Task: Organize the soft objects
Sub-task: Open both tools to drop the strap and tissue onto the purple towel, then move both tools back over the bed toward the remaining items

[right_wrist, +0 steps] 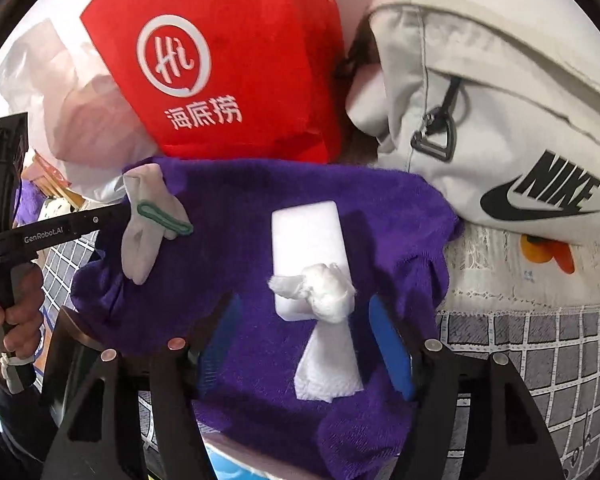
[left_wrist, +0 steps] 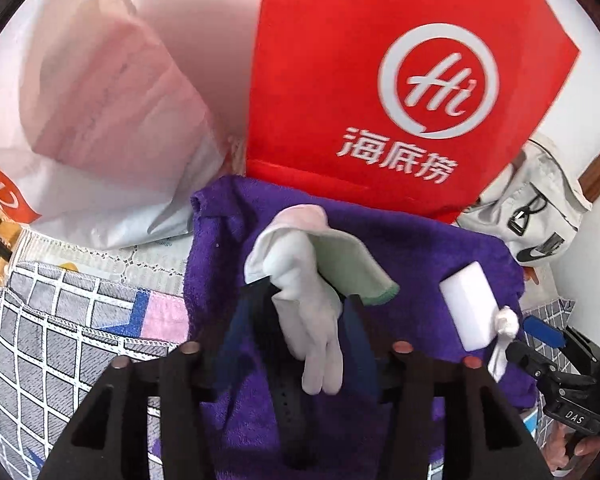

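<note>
1. Two grippers over my purple towel [right_wrist: 228, 208], jaws parted on both.
2. Left gripper [left_wrist: 306, 320]: white glove [left_wrist: 308, 304] lies between its fingers, pads apart from it; green-edged cloth [left_wrist: 356, 268] just behind.
3. Right gripper [right_wrist: 308, 344]: knotted white tissue [right_wrist: 328, 288] sits between its blue pads, unpinched, touching the white sponge block [right_wrist: 306, 236].

A towel [right_wrist: 260, 208] lies spread on the counter [right_wrist: 540, 340]. At its centre sits a sponge [right_wrist: 306, 240], with a knotted tissue [right_wrist: 328, 288] on the sponge's 6 o'clock end. A glove [right_wrist: 146, 220] lies at the towel's 9 o'clock. A paper bag [right_wrist: 228, 60] stands at 12 o'clock, a pouch [right_wrist: 500, 120] at 2 o'clock.
</note>
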The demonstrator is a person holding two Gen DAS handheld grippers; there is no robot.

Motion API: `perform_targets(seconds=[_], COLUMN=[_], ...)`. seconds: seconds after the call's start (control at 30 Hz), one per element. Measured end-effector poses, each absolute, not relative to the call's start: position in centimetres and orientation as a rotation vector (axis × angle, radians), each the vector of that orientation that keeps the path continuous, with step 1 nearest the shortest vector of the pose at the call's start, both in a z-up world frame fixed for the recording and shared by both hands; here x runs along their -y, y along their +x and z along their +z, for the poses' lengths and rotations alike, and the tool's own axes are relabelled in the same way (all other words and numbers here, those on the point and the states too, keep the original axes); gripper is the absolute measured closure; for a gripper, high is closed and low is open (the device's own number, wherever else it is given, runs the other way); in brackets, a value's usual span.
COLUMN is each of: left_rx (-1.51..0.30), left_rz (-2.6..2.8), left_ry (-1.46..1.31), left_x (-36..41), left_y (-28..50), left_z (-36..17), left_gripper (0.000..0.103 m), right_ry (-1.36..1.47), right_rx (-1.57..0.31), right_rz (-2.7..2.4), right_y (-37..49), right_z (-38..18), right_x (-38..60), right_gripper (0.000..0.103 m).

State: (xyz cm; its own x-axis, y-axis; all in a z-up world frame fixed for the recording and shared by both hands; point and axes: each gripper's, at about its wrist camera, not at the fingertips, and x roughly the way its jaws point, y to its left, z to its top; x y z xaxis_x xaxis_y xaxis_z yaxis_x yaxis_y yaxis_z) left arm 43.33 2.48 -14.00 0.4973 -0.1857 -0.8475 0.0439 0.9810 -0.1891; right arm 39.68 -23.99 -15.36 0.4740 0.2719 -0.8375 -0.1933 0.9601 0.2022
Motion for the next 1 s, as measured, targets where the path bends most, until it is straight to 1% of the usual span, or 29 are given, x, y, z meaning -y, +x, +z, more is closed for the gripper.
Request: perform_targets(seconds=[0.07,0.17,0.2,0.27,0.47,0.6,0.8,1.0], left_rx=[-1.034,-1.007,-0.986,-0.955,-0.908,-0.882,-0.867,-0.882], left_rz=[-0.140,-0.131,-0.128,-0.112,-0.079,-0.057,-0.057,-0.056], left_ry=[-0.137,-0.102,-0.097,-0.099,-0.108,-0.111,-0.089,-0.093], left_x=[-2.2,-1.9,-2.1,-2.8,-4.9,-5.5,-5.7,-5.9], left_y=[42.8,41.9,41.4,40.2,36.8,33.8,28.6,23.8], left_z=[-13.3,-11.7,-10.9,-9.5,-6.2,-4.9,-4.0,-4.8], left_gripper=[0.052,0.045,0.042,0.039,0.039,0.039,0.039,0.039], right_ry=[0.076,0.057,0.057,0.059,0.059,0.077,0.062,0.090], right_rx=[-1.032,-0.999,-0.984,-0.974,-0.925,-0.900,-0.865,-0.861], right_rz=[0.288,0.290,0.293,0.289,0.278,0.296,0.305,0.308], right_y=[39.4,38.8,38.5,37.9,34.1,30.7,24.9,19.8], right_z=[-14.9,-13.6,-12.9,-12.1,-9.1,-7.9,-6.5,-6.5], right_x=[23.5,23.1,23.0,22.9,23.2,23.1,23.0,23.5], right_gripper=[0.036,0.036,0.034,0.031,0.027,0.027,0.027,0.027])
